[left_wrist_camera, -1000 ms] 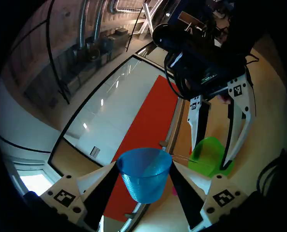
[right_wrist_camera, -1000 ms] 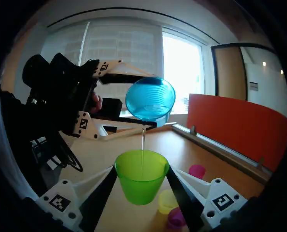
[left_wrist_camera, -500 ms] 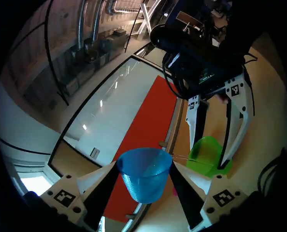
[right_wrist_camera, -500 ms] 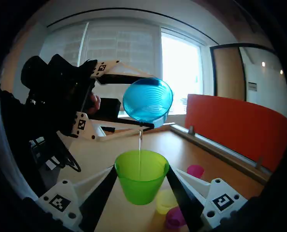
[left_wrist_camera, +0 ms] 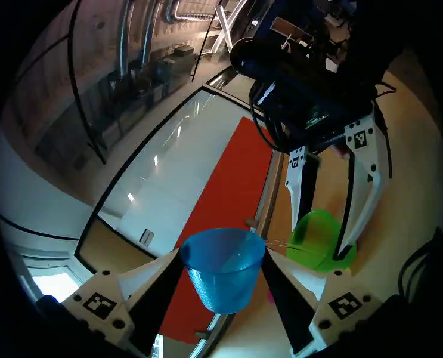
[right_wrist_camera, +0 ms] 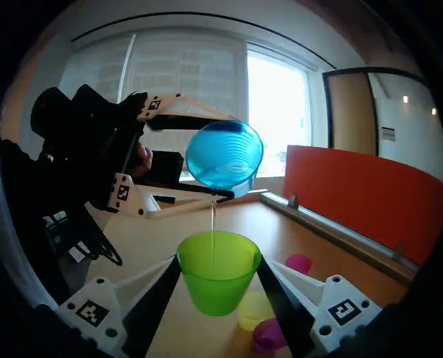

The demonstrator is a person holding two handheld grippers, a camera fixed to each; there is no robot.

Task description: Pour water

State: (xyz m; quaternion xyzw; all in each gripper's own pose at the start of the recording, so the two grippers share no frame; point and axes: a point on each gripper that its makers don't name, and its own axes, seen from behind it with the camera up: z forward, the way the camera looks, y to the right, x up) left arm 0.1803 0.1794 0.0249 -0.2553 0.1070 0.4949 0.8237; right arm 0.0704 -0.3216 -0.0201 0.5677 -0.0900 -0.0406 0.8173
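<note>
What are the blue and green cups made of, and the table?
Blue cup: likely translucent plastic; light glows through its finely ridged wall. Green cup: seemingly the same plastic, translucent, smooth and glossy. Table: pale tan wood or wood-look laminate with a slight sheen; I cannot tell which.

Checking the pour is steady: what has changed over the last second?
The blue cup, in the left gripper, drifted slightly left in the right gripper view. Otherwise as before: it stays tipped, a thin stream still falls into the green cup, and the right gripper still holds that cup upright.
</note>
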